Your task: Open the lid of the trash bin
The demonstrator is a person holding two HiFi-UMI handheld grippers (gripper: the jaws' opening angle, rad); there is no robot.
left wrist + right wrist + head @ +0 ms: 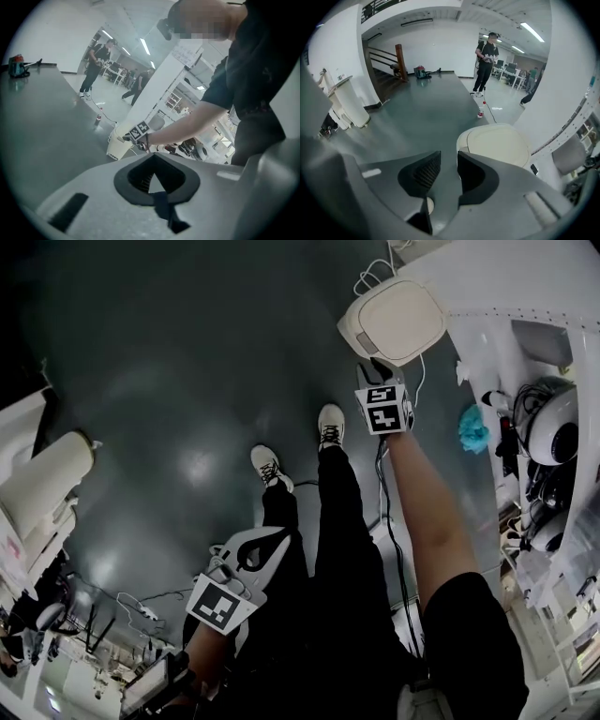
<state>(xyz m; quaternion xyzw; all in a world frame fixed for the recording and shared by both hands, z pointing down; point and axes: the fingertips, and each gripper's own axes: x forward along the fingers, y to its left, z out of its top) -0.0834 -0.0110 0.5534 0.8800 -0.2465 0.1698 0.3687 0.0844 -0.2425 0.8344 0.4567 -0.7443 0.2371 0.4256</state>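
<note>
Covering the trash bin (346,326), lid (394,317) lies closed.

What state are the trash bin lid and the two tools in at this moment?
trash bin lid, shut, lying flat on the bin.
right tool, open, nothing between its jaws, close to the lid's edge; cannot tell if it touches.
left tool, shut, empty, held away from the bin.
</note>
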